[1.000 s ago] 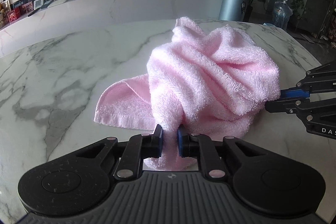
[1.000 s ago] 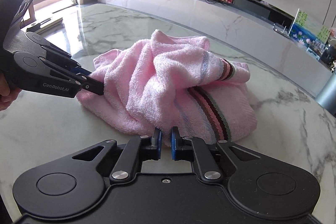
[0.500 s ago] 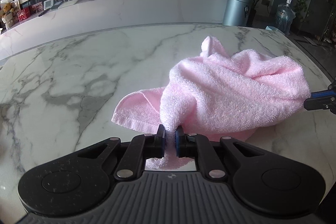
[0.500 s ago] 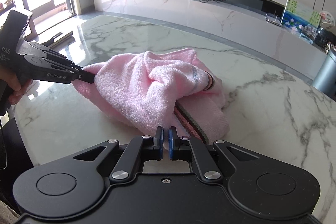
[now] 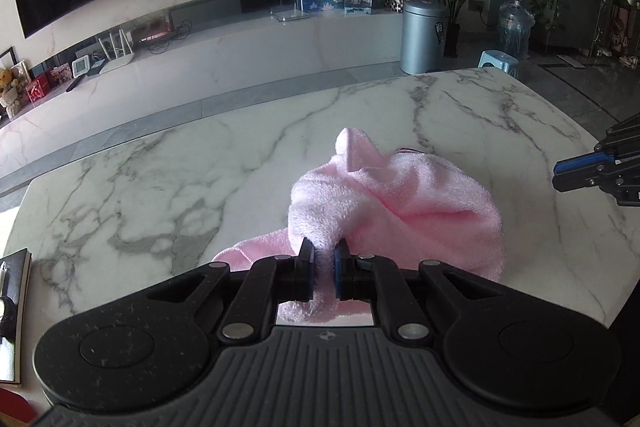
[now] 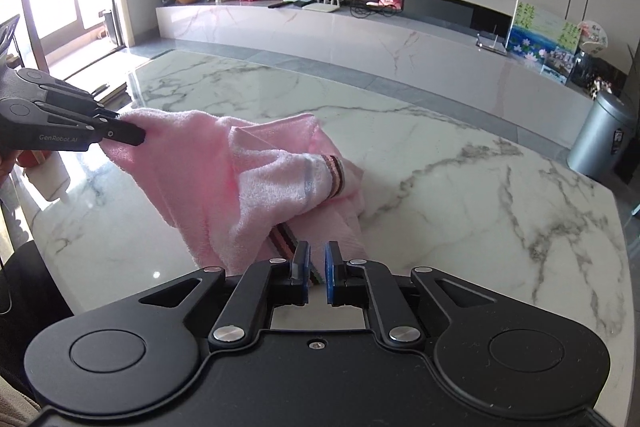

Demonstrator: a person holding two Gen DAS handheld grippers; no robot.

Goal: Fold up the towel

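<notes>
Left tongs [image 5: 323,261] pinch the towel [image 5: 404,203] bunched on the worktop [image 5: 168,187] at 12 o'clock; right tongs [image 6: 316,269] are opening, its striped edge between them; best regrip a true corner, then spread it flat.

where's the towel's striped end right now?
Right wrist view, lower centre: the striped end of the pink towel drapes down toward the right gripper, whose jaws are opening; the left gripper pinches the opposite corner.
</notes>
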